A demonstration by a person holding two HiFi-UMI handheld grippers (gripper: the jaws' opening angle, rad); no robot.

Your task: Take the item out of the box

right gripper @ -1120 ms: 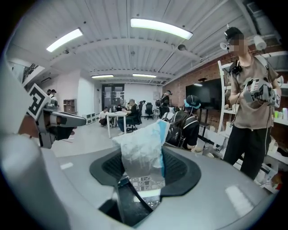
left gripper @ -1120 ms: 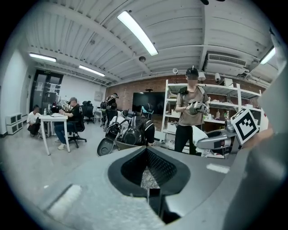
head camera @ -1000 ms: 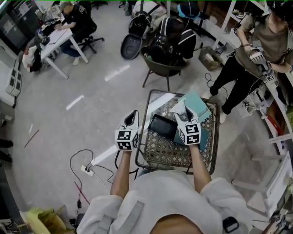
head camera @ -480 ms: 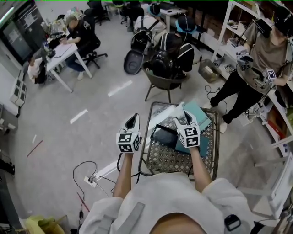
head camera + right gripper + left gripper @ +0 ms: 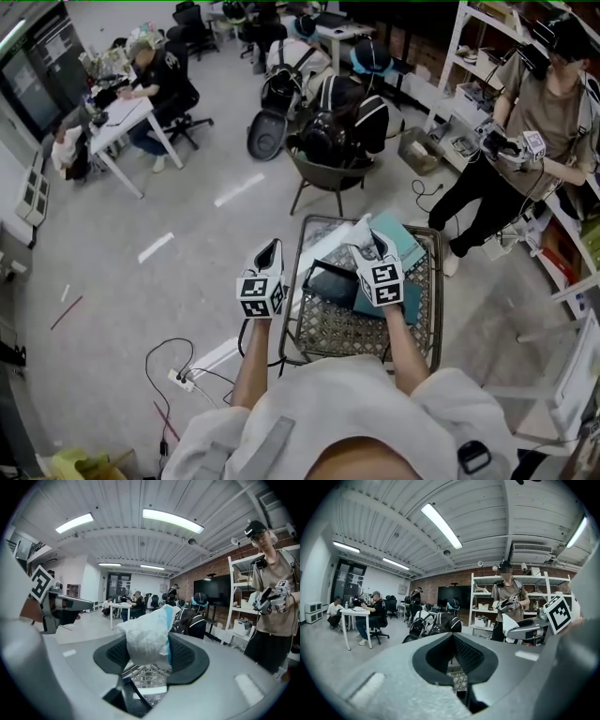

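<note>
- The right tool (image 5: 374,244) is clenched on a white plastic pouch (image 5: 146,637) with a blue edge. The right gripper view shows both pads pressing on its lower part, and the rest stands up and away past the fingertips.
- So the task's thing is already in the tool, held above the wire-mesh counter (image 5: 342,328). In the head view it shows just beyond the tool's tips, towards the far left corner of the teal box (image 5: 405,236).
- The pouch's long axis runs on along the tool's own line, away from the person. Any pull that clears the box would, I judge, have to go up and back along that line, not sideways.
- The left tool (image 5: 269,248) hangs off the left edge of the counter, well apart from the box. Its jaws meet at the tips with nothing between them. The right hand is the nearer one, and it does the work.
- A black flat thing (image 5: 330,281) lies on the mesh just left of the right tool. Whether it is a tray, a lid or a second item I cannot tell.
- The right tool and its marker cube cover the inside of the box, so whether more lies in it is hidden.
- Whether the pouch's lower end is fully clear of the box walls cannot be made out. In the head view its white blurs into a pale strip behind it.
</note>
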